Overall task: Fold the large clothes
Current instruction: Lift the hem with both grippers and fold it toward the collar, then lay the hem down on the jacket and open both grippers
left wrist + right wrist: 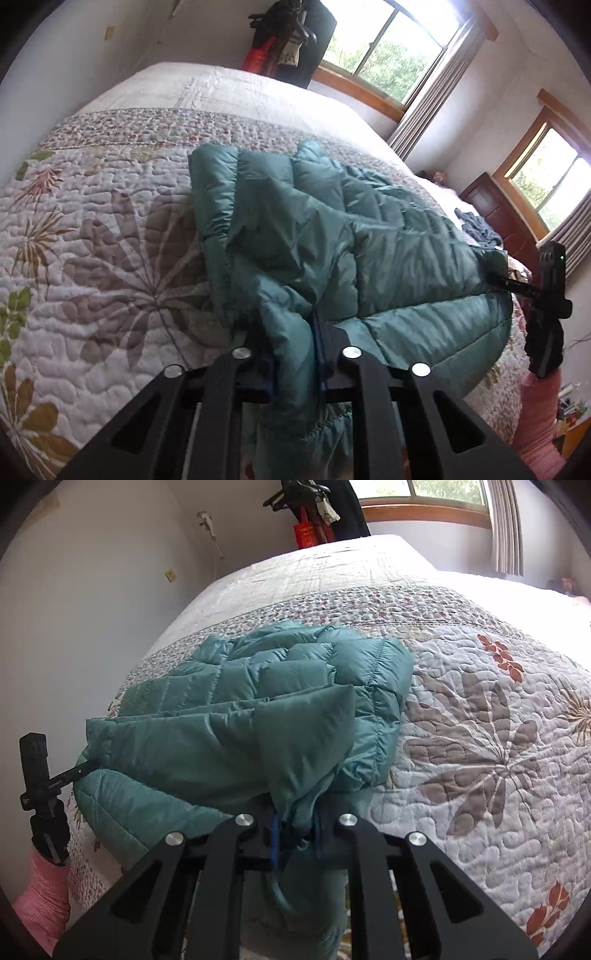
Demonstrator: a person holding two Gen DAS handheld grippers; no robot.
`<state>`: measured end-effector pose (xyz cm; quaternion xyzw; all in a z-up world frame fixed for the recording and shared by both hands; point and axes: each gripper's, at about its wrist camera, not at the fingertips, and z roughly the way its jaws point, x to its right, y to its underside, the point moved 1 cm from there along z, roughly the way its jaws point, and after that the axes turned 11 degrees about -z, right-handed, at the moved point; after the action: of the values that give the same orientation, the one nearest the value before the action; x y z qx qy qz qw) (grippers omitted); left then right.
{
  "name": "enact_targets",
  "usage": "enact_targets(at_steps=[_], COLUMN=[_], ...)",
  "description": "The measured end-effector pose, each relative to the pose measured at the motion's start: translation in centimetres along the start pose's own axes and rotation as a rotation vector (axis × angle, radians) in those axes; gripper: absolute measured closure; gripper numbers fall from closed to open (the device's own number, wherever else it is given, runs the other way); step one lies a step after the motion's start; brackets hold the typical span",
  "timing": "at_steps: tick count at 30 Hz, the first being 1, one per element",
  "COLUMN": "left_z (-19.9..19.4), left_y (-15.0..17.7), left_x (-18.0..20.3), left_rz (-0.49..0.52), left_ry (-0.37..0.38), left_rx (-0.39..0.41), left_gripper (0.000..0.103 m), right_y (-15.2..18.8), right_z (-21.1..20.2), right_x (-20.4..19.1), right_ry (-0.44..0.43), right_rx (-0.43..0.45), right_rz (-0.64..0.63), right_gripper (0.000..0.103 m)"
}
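Ahead of both tools, bed: quilted floral bedspread (110,229) carries the garment; keep the fold on this flat area, clear of the near edge.
Jacket: teal puffer jacket (369,240), already doubled over itself, lies straight ahead of each tool, its near edge drooping over the bedside beneath them.
Left tool (295,354): closed down on a bunched teal fold, fingers narrowly apart with cloth pinched between.
Right tool (295,823): likewise clamped on a gathered edge, a blue drawcord (275,849) trailing just below the pinch.
Step, as I judge it: carrying the near edge forward over the body.
Doing it well: lift both corners level, keep cloth taut between tools, lay it flat, press air out of the padding before letting go.
Risk: slippery shell may slide free; the cord could snag.
Writing: small pale lettering on the opposite tool's arm, too blurred to read; no brand visible on the jacket.
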<state>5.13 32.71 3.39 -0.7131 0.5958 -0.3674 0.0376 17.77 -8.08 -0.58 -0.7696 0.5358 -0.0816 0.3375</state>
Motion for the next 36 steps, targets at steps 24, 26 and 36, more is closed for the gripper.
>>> enact_targets(at_steps=[24,26,36], left_z=[4.9,7.3,15.4], left_y=[-16.5,-17.0,-17.2], left_x=[4.9,3.7,-2.2], left_rz=[0.035,-0.003,-0.157], left_ry=[-0.052,-0.077,-0.143], left_rx=[0.228,0.179,-0.01], left_gripper=[0.094,0.094,0.089], right_y=[-16.7,-17.2,-15.7], right_z=[1.7,4.0,14.5], right_x=[5.2,6.0,10.0], right_ry=[0.057,0.061,0.073], right_rx=[0.091,0.057,-0.108], right_rz=[0.137,0.159,0.272], right_gripper=[0.094,0.094,0.09])
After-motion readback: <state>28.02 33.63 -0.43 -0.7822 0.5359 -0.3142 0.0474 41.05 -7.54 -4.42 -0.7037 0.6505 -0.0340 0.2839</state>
